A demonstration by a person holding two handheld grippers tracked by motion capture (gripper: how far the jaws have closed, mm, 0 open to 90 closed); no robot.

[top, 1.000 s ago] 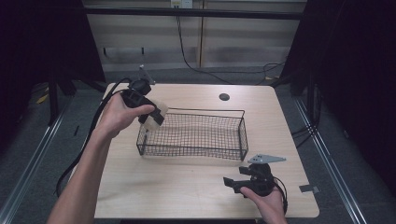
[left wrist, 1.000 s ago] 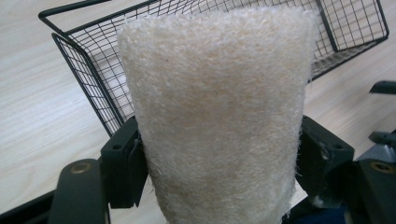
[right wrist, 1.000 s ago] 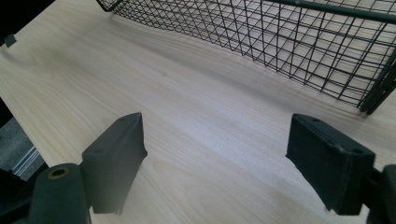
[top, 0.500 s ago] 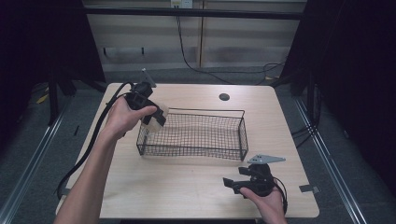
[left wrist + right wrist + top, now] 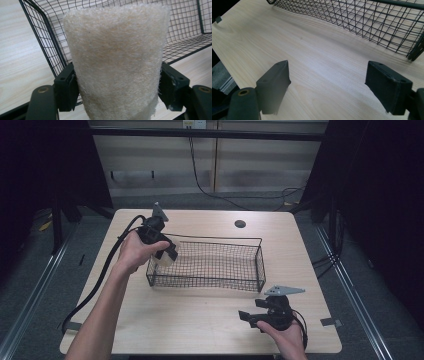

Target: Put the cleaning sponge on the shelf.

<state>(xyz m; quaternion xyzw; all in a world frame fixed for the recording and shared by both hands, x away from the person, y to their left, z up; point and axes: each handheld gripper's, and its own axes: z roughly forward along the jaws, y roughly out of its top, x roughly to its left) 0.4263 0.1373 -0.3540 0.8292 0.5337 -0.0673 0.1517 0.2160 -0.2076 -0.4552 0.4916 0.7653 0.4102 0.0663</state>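
Note:
My left gripper point(image 5: 167, 254) is shut on a cream fuzzy cloth point(image 5: 116, 62), which stands up between its jaws in the left gripper view. It hangs over the left end of a black wire basket point(image 5: 210, 265), just at the rim. The cloth point(image 5: 164, 259) shows as a pale patch under the hand in the high view. My right gripper point(image 5: 247, 316) rests low near the table's front right, open, with bare wood between its fingers point(image 5: 274, 85). The basket's near wall point(image 5: 362, 22) lies ahead of it.
The light wood table point(image 5: 190, 320) has a round cable hole point(image 5: 240, 224) at the back. A thick black cable point(image 5: 100, 275) trails from the left gripper off the table's left edge. Grey tape marks point(image 5: 330, 322) sit at the front corners.
The left hand has carried the cloth rightward and down, from outside the basket's left corner to over its left end. The right gripper has stayed put.

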